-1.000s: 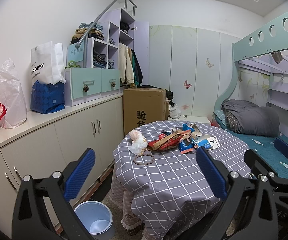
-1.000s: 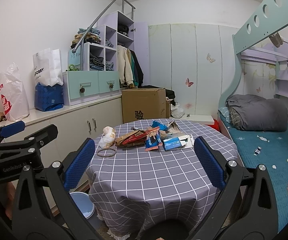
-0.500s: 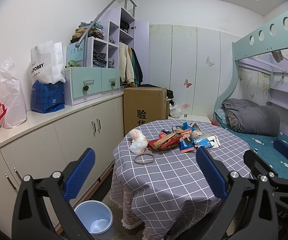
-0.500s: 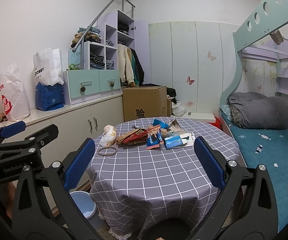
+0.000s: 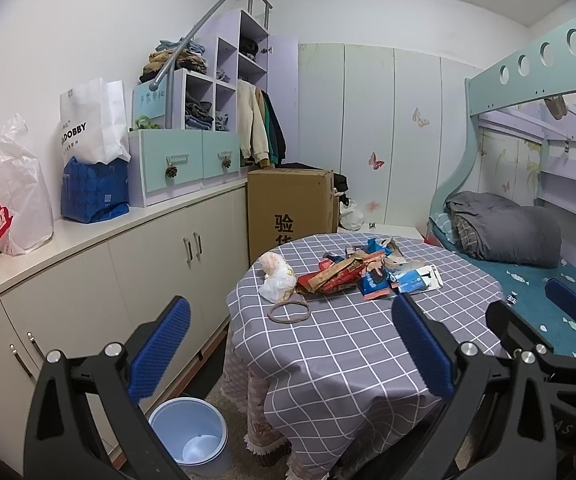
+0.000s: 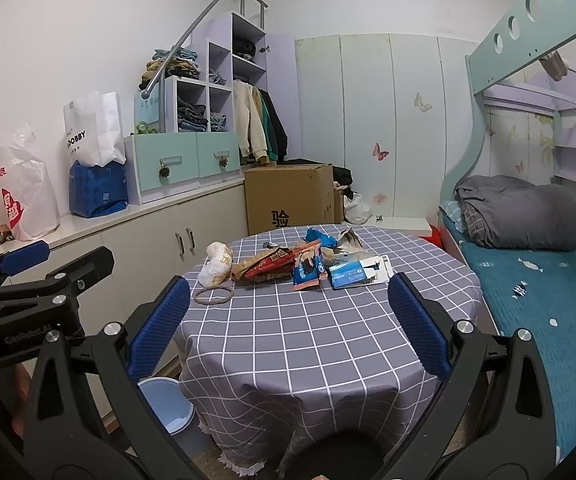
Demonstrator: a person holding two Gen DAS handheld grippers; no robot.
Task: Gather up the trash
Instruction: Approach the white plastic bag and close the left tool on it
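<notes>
Trash lies on the far half of a round table (image 5: 339, 356) (image 6: 307, 344) with a grey checked cloth: a crumpled white bag (image 5: 276, 280) (image 6: 216, 266), red and brown snack wrappers (image 5: 339, 274) (image 6: 270, 266), blue wrappers (image 5: 373, 282) (image 6: 307, 270), a blue and white box (image 5: 415, 278) (image 6: 351, 272) and a brown rubber ring (image 5: 289, 312) (image 6: 213, 295). A pale blue bin (image 5: 188, 434) (image 6: 168, 404) stands on the floor left of the table. My left gripper (image 5: 288, 348) and right gripper (image 6: 288, 320) both hang open and empty, short of the table's near edge.
A long white cabinet (image 5: 88, 276) runs along the left wall, with plastic and paper bags (image 5: 12, 196) on its top. A cardboard box (image 5: 289, 208) stands behind the table. A bunk bed (image 6: 535, 280) with a grey duvet fills the right side.
Both views have shifted only slightly; the right wrist view has dropped a little closer to the table. The trash and both grippers' openings are unchanged.
</notes>
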